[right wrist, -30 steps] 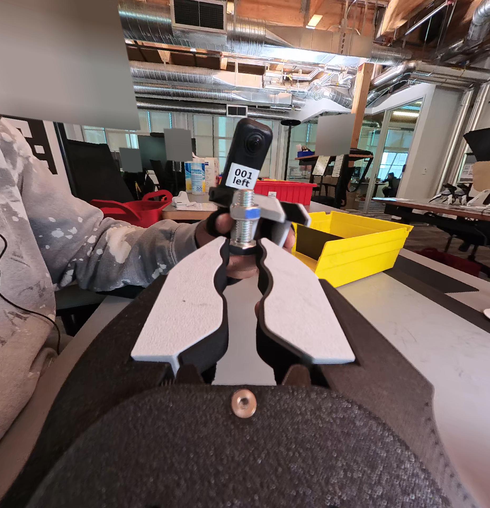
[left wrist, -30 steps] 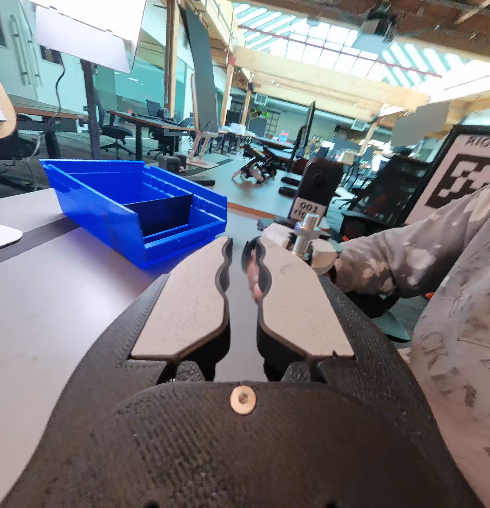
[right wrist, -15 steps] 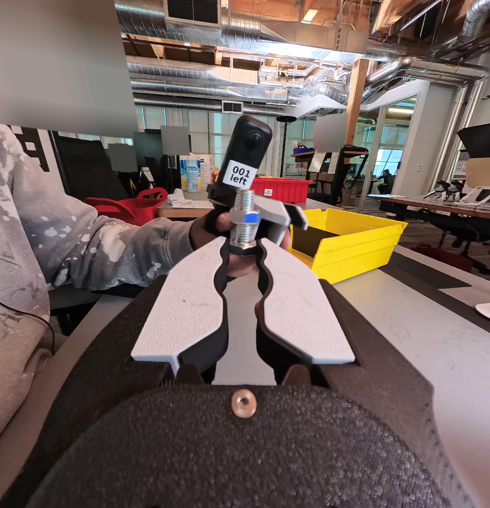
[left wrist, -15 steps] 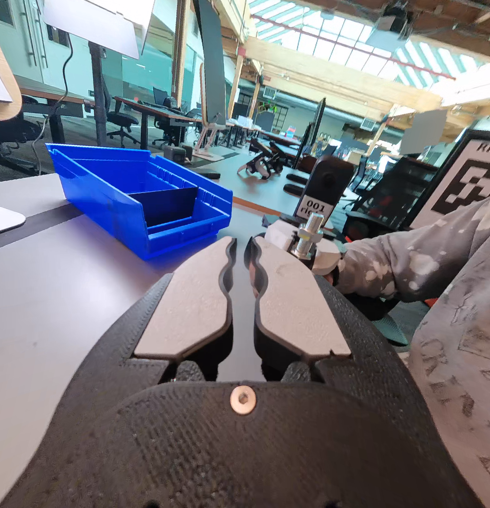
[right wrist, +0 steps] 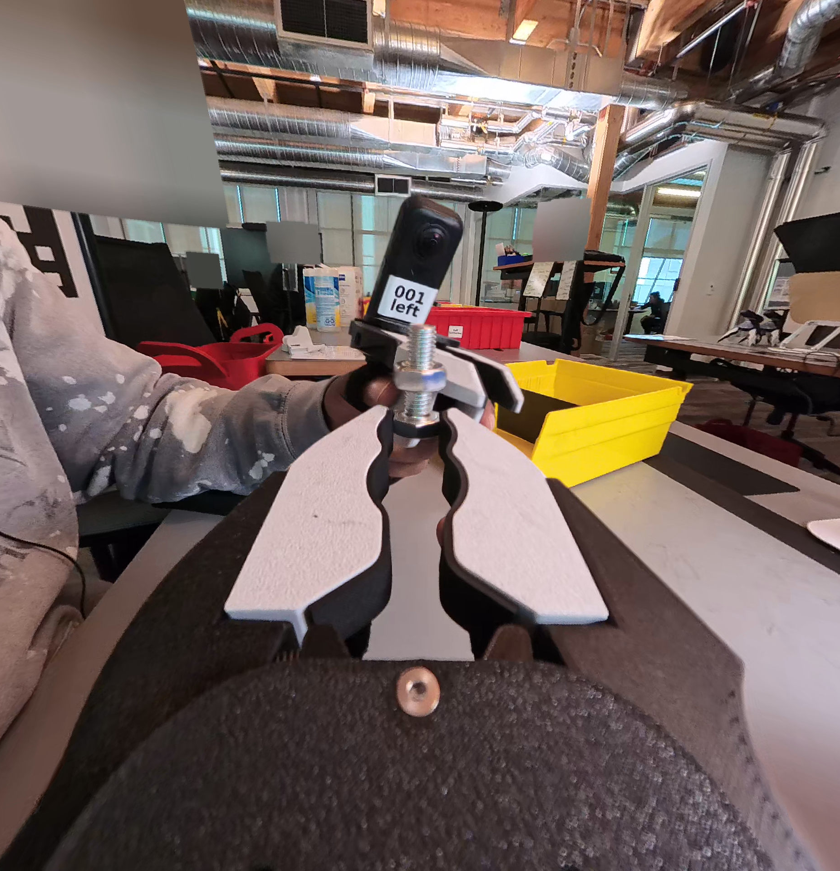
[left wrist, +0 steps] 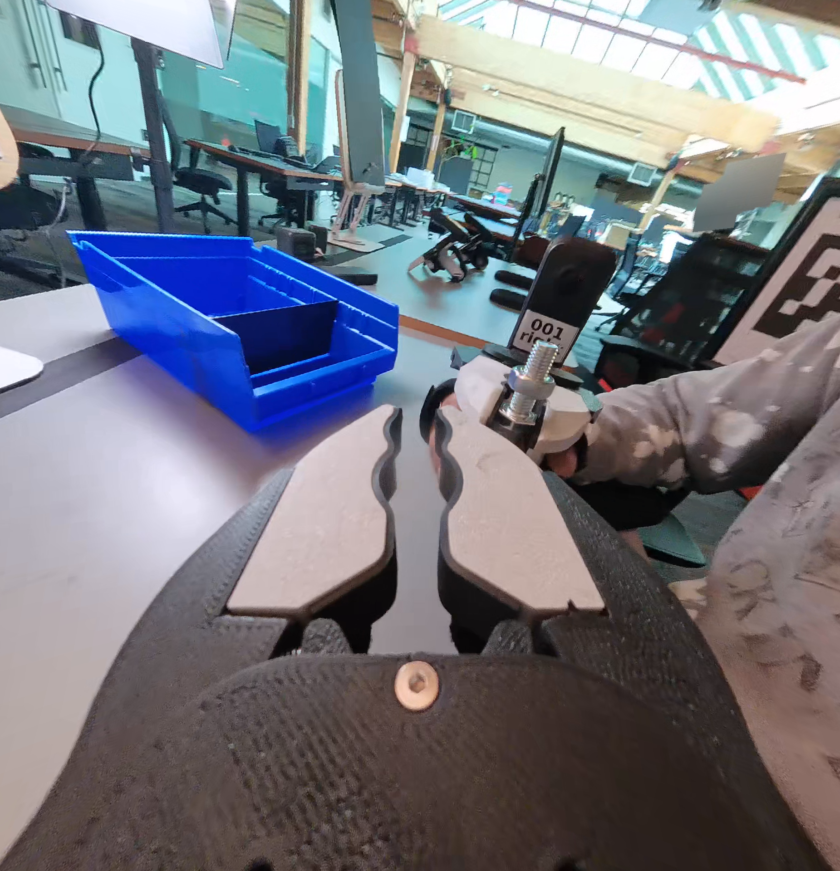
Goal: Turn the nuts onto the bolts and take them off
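Right gripper (right wrist: 415,426): fingertips clamped on the head of an upright bolt (right wrist: 419,377) carrying a nut (right wrist: 418,375) mid-thread, held above the grey table (right wrist: 691,542); left gripper (left wrist: 417,417): fingers narrowly apart, empty, beside the blue bin (left wrist: 196,320).

1 bolt (right wrist: 419,377), 1 nut (right wrist: 419,378), 1 blue bin (left wrist: 229,320), 1 yellow bin (right wrist: 592,424), 1 red bin (right wrist: 479,325).
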`<state>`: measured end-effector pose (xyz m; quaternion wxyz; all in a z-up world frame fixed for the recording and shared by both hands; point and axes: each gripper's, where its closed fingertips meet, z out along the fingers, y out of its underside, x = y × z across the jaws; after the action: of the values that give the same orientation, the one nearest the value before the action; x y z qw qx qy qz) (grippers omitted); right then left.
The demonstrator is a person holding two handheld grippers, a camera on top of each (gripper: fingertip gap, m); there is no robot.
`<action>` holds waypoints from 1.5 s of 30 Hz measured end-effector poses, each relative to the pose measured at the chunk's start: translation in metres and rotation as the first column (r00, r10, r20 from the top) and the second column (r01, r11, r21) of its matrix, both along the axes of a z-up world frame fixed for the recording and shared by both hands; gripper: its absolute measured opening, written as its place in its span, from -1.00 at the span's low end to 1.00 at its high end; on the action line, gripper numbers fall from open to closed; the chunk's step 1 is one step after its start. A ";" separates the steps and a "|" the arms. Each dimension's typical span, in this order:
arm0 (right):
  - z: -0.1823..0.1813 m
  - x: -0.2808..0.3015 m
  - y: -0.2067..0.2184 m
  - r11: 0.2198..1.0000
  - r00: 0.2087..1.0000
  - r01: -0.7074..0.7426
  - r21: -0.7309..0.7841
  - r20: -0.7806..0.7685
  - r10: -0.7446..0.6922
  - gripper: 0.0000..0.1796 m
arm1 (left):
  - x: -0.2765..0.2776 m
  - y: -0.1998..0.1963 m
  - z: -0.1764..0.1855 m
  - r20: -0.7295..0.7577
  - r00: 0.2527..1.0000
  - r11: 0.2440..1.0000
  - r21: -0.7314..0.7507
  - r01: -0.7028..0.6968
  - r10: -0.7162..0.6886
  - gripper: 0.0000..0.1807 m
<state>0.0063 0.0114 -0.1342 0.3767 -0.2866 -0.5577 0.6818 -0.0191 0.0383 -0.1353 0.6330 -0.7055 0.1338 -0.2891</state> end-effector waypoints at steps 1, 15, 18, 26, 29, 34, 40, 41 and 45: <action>-0.001 0.000 -0.001 1.000 1.000 0.003 0.007 0.002 -0.003 -0.80 | 0.000 -0.001 0.003 0.026 1.000 1.000 0.004 0.014 -0.015 -0.82; -0.002 -0.002 0.007 1.000 1.000 0.022 -0.011 0.010 -0.022 -0.80 | -0.003 0.002 -0.003 -0.004 1.000 1.000 -0.012 -0.011 0.010 -0.85; -0.006 -0.004 0.005 0.999 0.999 0.032 0.009 0.021 -0.033 -0.80 | 0.004 -0.004 0.006 0.041 0.998 0.999 0.010 0.050 -0.051 -0.73; -0.012 -0.008 0.006 0.998 0.997 0.057 0.022 0.045 -0.058 -0.80 | 0.025 -0.007 0.002 -0.034 0.993 0.993 0.012 0.114 -0.113 -0.64; -0.005 -0.005 0.010 0.999 0.999 0.034 -0.016 0.022 -0.034 -0.80 | -0.006 0.004 -0.006 -0.085 0.994 0.998 -0.011 -0.062 0.061 -0.85; -0.010 -0.007 0.008 0.999 0.998 0.049 0.006 0.040 -0.050 -0.80 | 0.005 -0.004 0.005 -0.008 0.999 0.999 0.030 0.040 -0.040 -0.72; -0.014 -0.010 0.011 0.997 0.996 0.072 0.012 0.056 -0.073 -0.80 | 0.020 -0.004 -0.006 -0.085 0.993 0.996 -0.006 0.084 -0.084 -0.68; -0.011 -0.007 0.010 0.999 0.998 0.047 0.001 0.042 -0.047 -0.80 | 0.006 0.002 -0.010 -0.094 0.996 0.999 -0.034 -0.001 -0.003 -0.91; -0.008 -0.007 0.011 0.998 0.998 0.056 0.006 0.037 -0.056 -0.80 | -0.022 0.007 -0.014 -0.078 0.992 0.993 -0.059 -0.099 0.094 -0.87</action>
<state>-0.0003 0.0225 -0.1422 0.3862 -0.3138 -0.5582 0.6639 -0.0411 0.0450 -0.1492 0.6184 -0.7410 0.1143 -0.2354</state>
